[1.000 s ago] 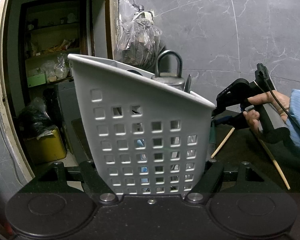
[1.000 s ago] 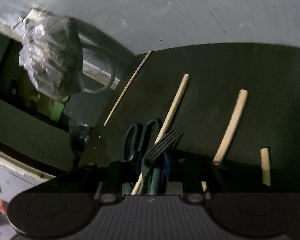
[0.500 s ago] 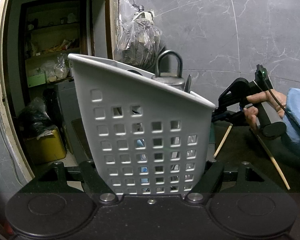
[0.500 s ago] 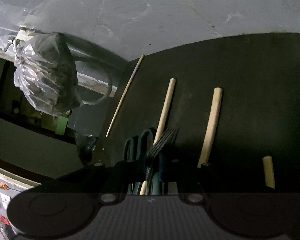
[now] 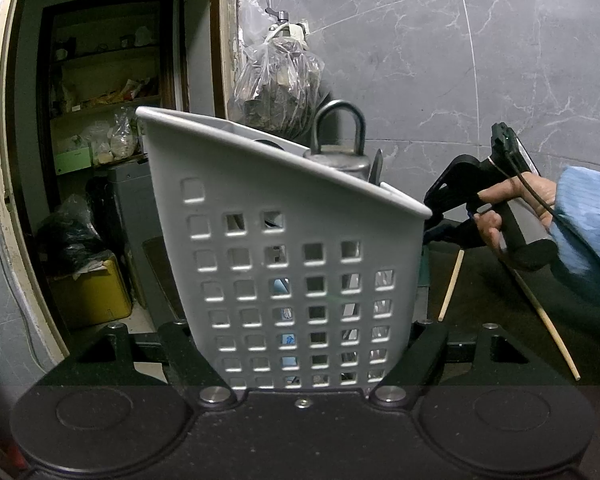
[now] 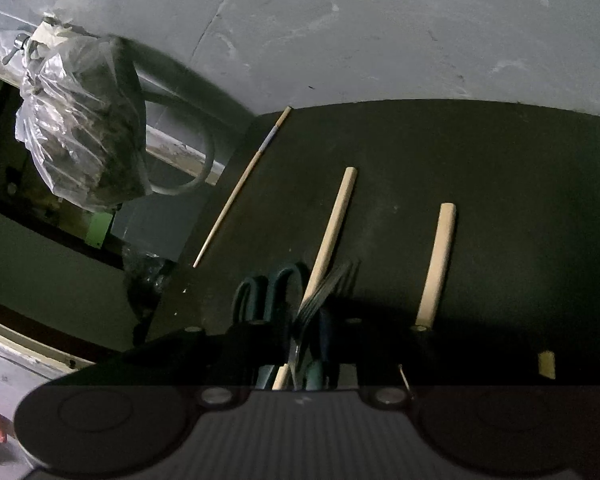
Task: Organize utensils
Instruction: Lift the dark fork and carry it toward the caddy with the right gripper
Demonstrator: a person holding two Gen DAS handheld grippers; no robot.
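A grey perforated basket (image 5: 300, 280) fills the left wrist view, and my left gripper (image 5: 300, 332) is shut on its two sides. A metal weight with a loop handle (image 5: 338, 148) and other utensils stand inside it. My right gripper (image 6: 306, 336) has a dark fork (image 6: 328, 284) between its fingers, tines pointing forward just above the black table (image 6: 480, 152). Its jaws are opening slightly, but the pads still press on the fork's handle. Green-handled scissors (image 6: 260, 292) lie just left of the fork. In the left wrist view a hand (image 5: 492, 224) holds the right gripper behind the basket.
Two wooden handles (image 6: 332, 232) (image 6: 436, 264), a thin chopstick (image 6: 240, 188) and a short wooden end (image 6: 547, 364) lie on the table. A filled plastic bag (image 6: 84, 120) hangs at the wall to the left. Beyond the table's left edge is a doorway with shelves (image 5: 100, 100).
The right jaws have closed in around the fork, and the right hand has shifted slightly up and back. The left gripper and the basket have not moved.
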